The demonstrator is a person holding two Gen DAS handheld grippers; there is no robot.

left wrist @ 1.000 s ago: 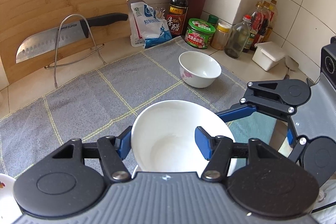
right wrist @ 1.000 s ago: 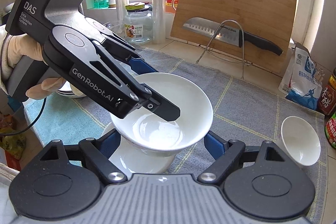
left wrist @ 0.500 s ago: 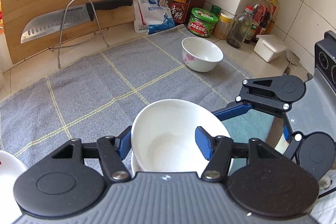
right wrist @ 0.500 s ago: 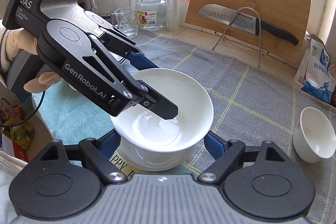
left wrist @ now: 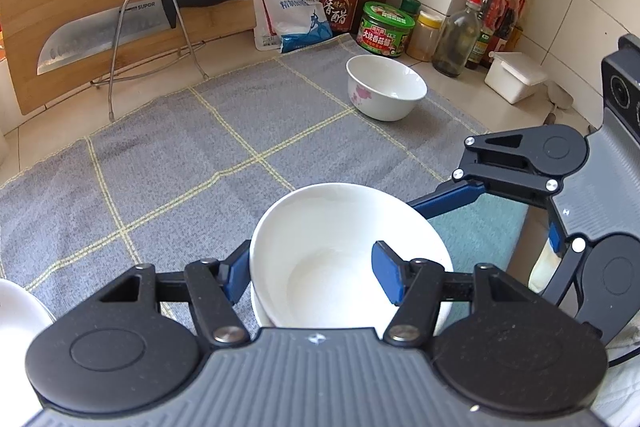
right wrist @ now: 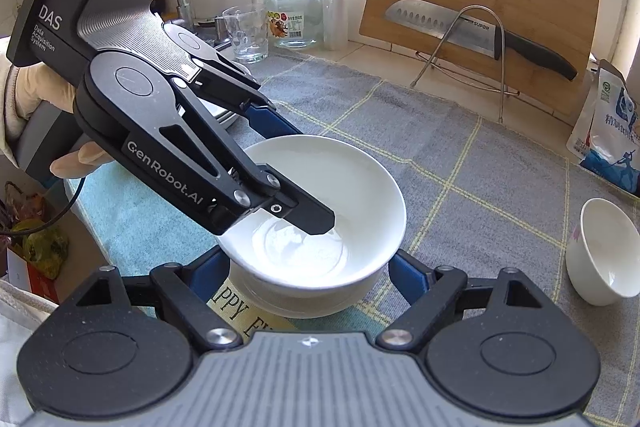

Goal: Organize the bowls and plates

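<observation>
The left gripper was clamped across the wall of the upper white bowl, nested in a second bowl. The right gripper stood released, flanking the stack. Glazed ceramic: rigid, slippery, fragile; rim grip advised

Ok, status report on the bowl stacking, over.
Left gripper clamped on rim of wide white ceramic bowl. It sits over second white bowl, between fingers of right gripper; contact unclear. Small flowered bowl stands apart, nothing blocking.
</observation>
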